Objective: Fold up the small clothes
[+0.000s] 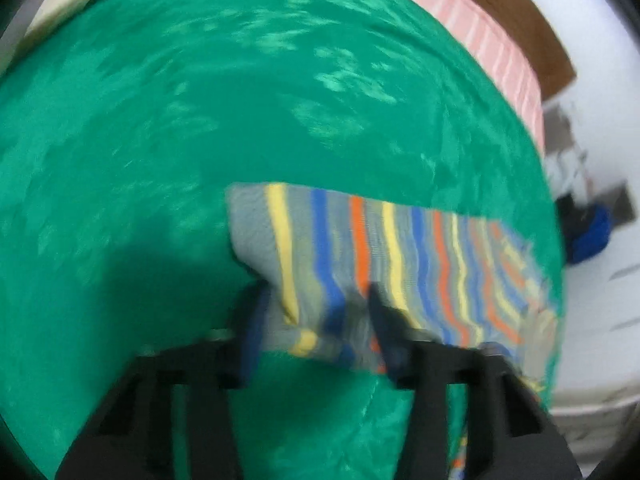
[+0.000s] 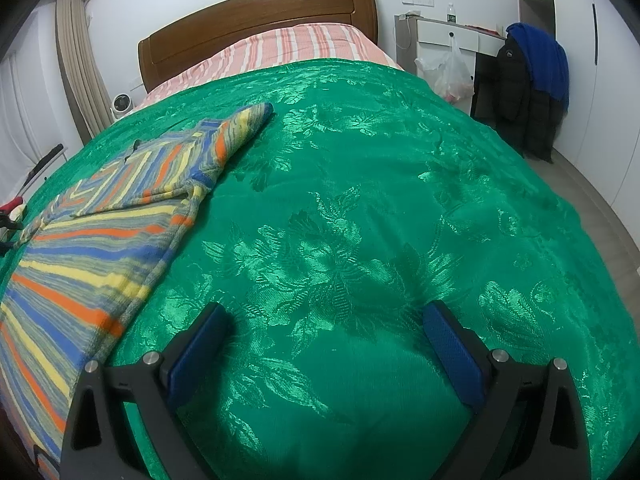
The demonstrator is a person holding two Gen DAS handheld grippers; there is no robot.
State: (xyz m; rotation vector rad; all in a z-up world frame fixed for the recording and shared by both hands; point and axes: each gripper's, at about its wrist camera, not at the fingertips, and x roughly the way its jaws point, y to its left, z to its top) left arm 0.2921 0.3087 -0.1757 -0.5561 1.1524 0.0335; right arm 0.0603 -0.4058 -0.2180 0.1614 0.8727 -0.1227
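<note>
Left wrist view, blurred: left hand-held gripper [image 1: 316, 312] clenched on a fold of the striped sweater [image 1: 384, 256], fabric bunched between the fingers [image 1: 254, 328], garment lying on the green bedspread [image 1: 200, 120]. Right wrist view, sharp: right hand-held gripper [image 2: 326, 344] released, blue pads [image 2: 200, 356] spread wide over bare bedspread [image 2: 360, 200] — striped sweater [image 2: 92, 240] spread flat to the left, apart from the fingers, one sleeve reaching toward the wooden headboard [image 2: 260, 20].
</note>
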